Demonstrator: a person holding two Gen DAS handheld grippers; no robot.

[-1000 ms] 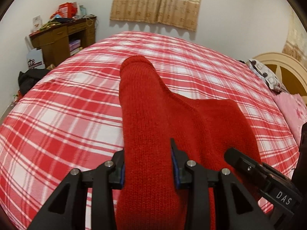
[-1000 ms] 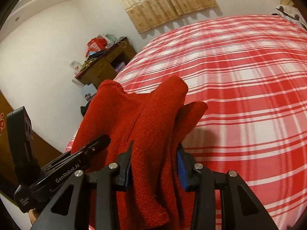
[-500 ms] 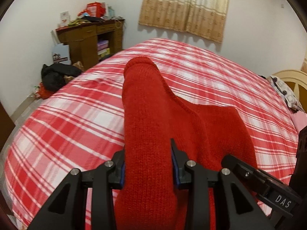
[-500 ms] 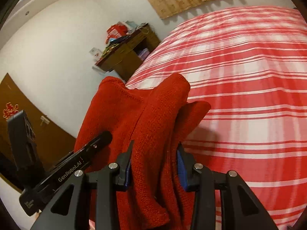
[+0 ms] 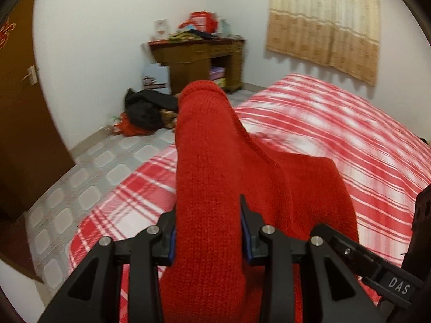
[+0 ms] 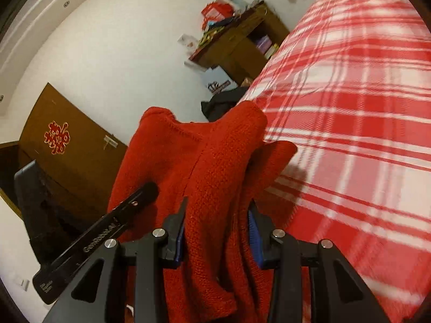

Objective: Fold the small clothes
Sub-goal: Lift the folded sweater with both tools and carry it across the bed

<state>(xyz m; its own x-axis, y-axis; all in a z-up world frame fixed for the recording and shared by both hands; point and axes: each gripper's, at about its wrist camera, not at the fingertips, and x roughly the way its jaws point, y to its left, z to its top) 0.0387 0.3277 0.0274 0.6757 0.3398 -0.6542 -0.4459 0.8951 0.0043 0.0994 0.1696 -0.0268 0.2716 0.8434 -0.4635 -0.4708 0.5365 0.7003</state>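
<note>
Left gripper (image 5: 208, 231): we have it clenched on a thick fold of the red sweater (image 5: 215, 188), low in the middle of the left view, knit filling the gap between the two fingers.
Right gripper (image 6: 216, 231): we have it clamped on bunched layers of the sweater (image 6: 215, 167), at bottom centre of the right view.
Sweater: we hold it lifted between both tools; one knitted end stands up past the left fingers toward the frame centre, and the rest spreads to the lower right of the left view.
Other tool in sight: in the right view we see the left gripper (image 6: 89, 242) at lower left, against the sweater's edge.
Bed (image 5: 336, 134): red and white plaid cover, filling the right half of both views, beneath the sweater.
Desk (image 5: 199, 62): brown wood, cluttered on top, upper centre of the left view.
Curtain (image 5: 323, 21): beige, upper right.
Door (image 5: 21, 107): brown, far left.
</note>
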